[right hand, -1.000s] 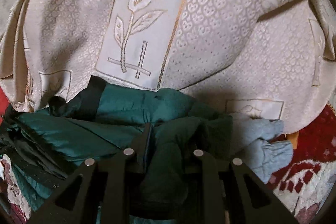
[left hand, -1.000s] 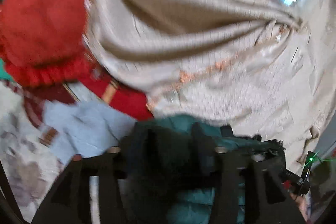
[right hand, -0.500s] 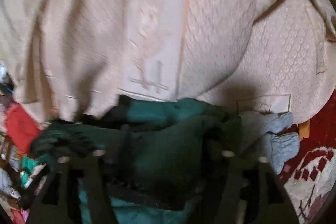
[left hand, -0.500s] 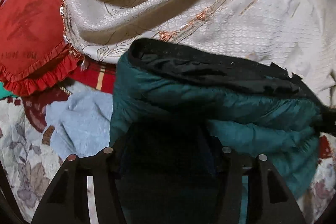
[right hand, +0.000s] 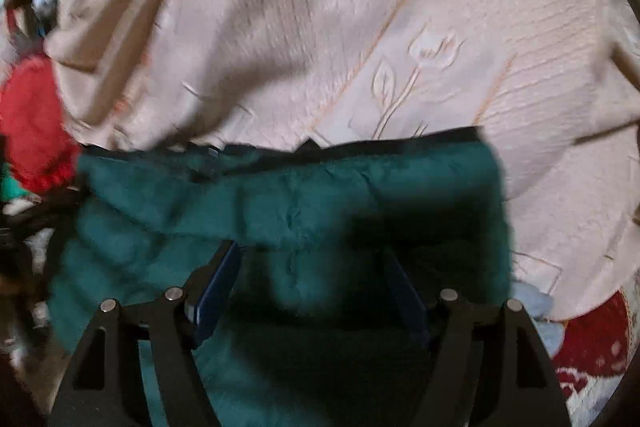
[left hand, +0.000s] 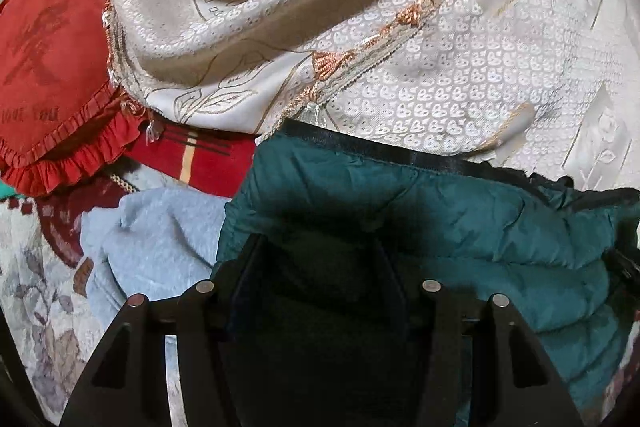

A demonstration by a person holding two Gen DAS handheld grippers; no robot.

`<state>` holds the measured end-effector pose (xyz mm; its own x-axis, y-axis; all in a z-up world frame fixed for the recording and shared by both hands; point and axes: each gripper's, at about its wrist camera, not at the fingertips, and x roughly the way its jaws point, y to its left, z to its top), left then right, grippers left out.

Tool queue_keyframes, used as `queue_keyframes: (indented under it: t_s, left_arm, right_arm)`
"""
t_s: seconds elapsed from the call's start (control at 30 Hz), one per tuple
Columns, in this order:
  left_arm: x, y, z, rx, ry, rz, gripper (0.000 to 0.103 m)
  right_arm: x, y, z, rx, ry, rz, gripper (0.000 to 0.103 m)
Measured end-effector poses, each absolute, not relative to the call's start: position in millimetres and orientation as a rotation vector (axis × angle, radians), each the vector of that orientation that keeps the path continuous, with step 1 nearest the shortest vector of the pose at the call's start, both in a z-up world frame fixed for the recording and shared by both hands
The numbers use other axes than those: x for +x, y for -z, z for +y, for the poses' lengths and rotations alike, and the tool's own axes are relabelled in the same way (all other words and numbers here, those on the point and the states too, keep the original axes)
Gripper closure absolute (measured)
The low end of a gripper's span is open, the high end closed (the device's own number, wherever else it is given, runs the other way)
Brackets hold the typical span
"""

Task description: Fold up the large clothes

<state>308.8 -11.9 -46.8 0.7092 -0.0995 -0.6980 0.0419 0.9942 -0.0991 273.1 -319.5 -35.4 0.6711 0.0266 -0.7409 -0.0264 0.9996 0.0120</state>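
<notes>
Teal quilted fabric, a padded jacket (left hand: 460, 227) with a black trim band along its upper edge, is the reference item and lies bunched on a cream patterned cover (left hand: 460, 75). To the left of the jacket sits a red frilled cushion (left hand: 48, 67); below that and just beside the jacket's left edge lies a pale blue fleece garment (left hand: 152, 239), resting on a floral bedspread (left hand: 32, 287). The left gripper (left hand: 320, 259) has jacket fabric filling the gap between its fingers; the jaws stand fairly wide, and whether they pinch the cloth or merely rest in it cannot be told, as the area is in deep shadow. To the right, the right gripper (right hand: 312, 259) is likewise buried in the jacket (right hand: 300, 195), jaws apart with teal fabric between them; firm contact cannot be confirmed, and that view is motion-blurred. Judgement: a fold is in hand, with both tools at the near edge of the jacket and the trim edge laid across the far side. The next move appears to call for settling the folded layer flat, aligning the edges, then releasing without dragging the slippery padding. Readable writing: the cushion bears "LOVE YOU", with one faint mark ahead of it and a larger unreadable motif above. No brand label is visible on the jacket.
</notes>
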Motion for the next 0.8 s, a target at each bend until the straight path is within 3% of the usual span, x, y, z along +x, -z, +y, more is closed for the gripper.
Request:
queue_keyframes:
  t_s: [0.27,0.63,0.8]
  left_arm:
    - [315.5,62.7,-15.8,-0.026,0.062,0.754,0.066]
    - [316.2,63.4,-19.2,-0.016,0.066,0.762,0.065]
    - [320.5,65.2,-20.3,-0.014,0.07,0.762,0.064]
  right_arm:
    - [303.6,83.0,-325.3,0.026,0.039,0.858,0.022]
    - [261.3,35.7,-335.1,0.047,0.005,0.777,0.022]
    - [275.4,52.0,-365.8,0.104,0.115,0.808,0.022]
